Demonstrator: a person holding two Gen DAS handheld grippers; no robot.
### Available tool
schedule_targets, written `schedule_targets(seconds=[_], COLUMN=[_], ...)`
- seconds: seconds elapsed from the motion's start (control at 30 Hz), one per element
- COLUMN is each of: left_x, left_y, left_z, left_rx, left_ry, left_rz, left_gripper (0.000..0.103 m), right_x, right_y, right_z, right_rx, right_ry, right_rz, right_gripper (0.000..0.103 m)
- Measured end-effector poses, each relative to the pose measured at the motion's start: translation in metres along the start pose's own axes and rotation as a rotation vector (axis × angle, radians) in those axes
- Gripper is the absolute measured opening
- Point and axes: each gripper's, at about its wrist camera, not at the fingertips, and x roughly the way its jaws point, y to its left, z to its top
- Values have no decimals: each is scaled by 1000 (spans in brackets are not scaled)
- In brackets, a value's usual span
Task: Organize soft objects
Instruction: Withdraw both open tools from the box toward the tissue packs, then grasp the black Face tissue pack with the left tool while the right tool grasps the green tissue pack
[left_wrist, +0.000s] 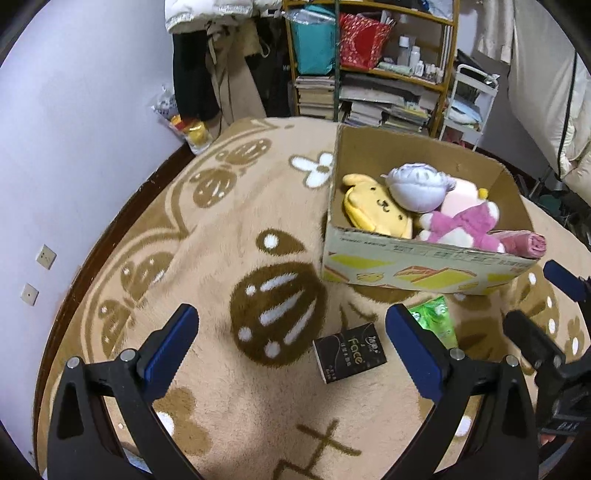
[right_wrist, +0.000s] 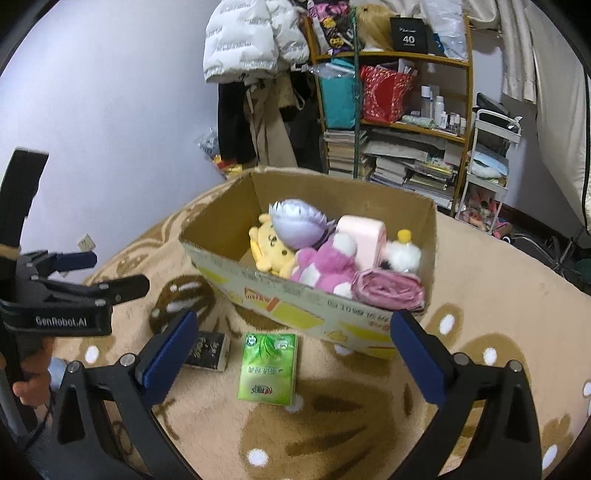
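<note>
1. Mostly, the job looks done, judging by the cardboard box (right_wrist: 306, 306): it sits on the patterned blanket (left_wrist: 221, 236) at about one o'clock in the left wrist view and twelve o'clock in the right wrist view, already well filled.
2. Inside the box, from biggest down, lie a lilac plush (right_wrist: 297, 223), a yellow dog plush (left_wrist: 380, 210), a pink-and-white plush (left_wrist: 465, 225), a pale pink block (right_wrist: 364, 236), a rolled pink cloth (right_wrist: 388, 290) against the near wall at the right-hand corner, and a small white toy with a yellow top (right_wrist: 404, 251). I take these as sorted.
3. Two things are left outside, both flat on the blanket just in front of the box. The green tissue pack (right_wrist: 267, 369) lies at six o'clock from the box in the right wrist view, squarely between the wide-spread fingers of the right hand-held gripper (right_wrist: 291, 358), which holds nothing.
4. The black tissue pack (left_wrist: 349, 352) lies just beside the green one, at its nine o'clock, apart from it. It sits between the fingers of the left hand-held gripper (left_wrist: 291, 354), likewise spread wide and empty.
5. So two pickups and two drops into the box seem to remain.
</note>
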Motion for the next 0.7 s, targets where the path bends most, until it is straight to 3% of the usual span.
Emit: schedule_targets(seconds=[0.7], left_x=[82], left_y=[-9], left_z=[-5], left_rx=[6], left_ry=[216], left_rz=[-48], left_gripper=[100], right_x=[73], right_y=[13], right_z=[-26], right_rx=[-37], right_ry=[218], right_rz=[8], right_gripper=[103])
